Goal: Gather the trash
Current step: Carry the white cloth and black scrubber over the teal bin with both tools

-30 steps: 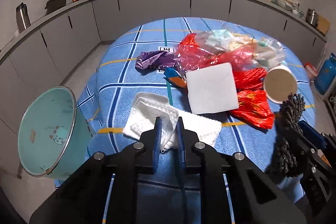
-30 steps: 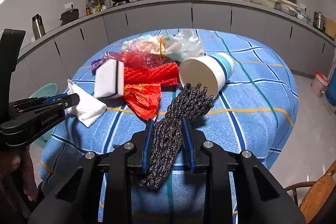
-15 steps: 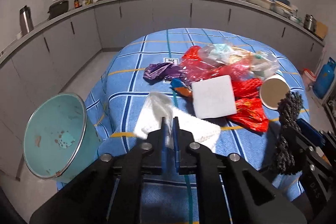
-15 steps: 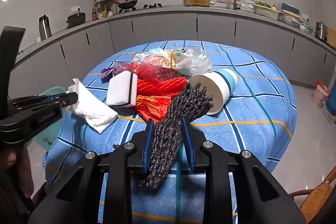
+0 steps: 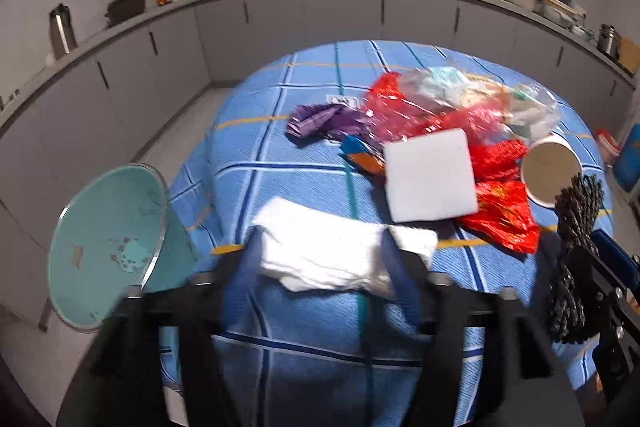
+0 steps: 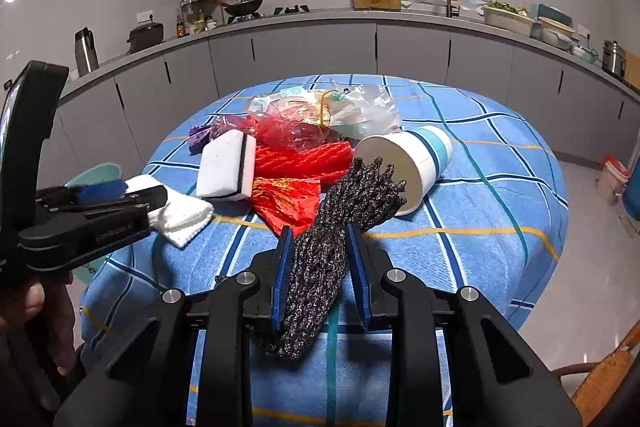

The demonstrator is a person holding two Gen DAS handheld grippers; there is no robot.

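The left gripper (image 5: 320, 267) has just been opening; its jaws now stand wide on either side of the white folded cloth (image 5: 332, 255), which lies on the blue checked worktop (image 5: 280, 115) near its front edge. The fingers are blurred, so I cannot say for sure whether the pads touch the cloth; it seems to lie loose between them. The right gripper (image 6: 320, 279) is closed narrow on a black speckled mesh bundle (image 6: 340, 227) and holds it above the worktop.

The teal bin (image 5: 108, 247) stands beside the worktop on the left, tilted with its mouth toward us. In my judgement the step in hand is a new, better grip on the cloth. For this the open jaws should go lower and further forward, so that they take the thick folded middle and not only a thin corner, then close firmly before lifting. After that the cloth must travel left over the bin's mouth and be released only when it is clearly inside the rim.

The other trash waits further back: a white sponge block (image 5: 430, 179), red mesh and red plastic (image 5: 500, 215), a paper cup (image 6: 404, 163) on its side, a purple wrapper (image 5: 320, 121) and a clear bag (image 5: 480, 99). What is under the sponge block is hidden. The bin's base is cut off behind the left gripper, and from the right view only its rim shows.
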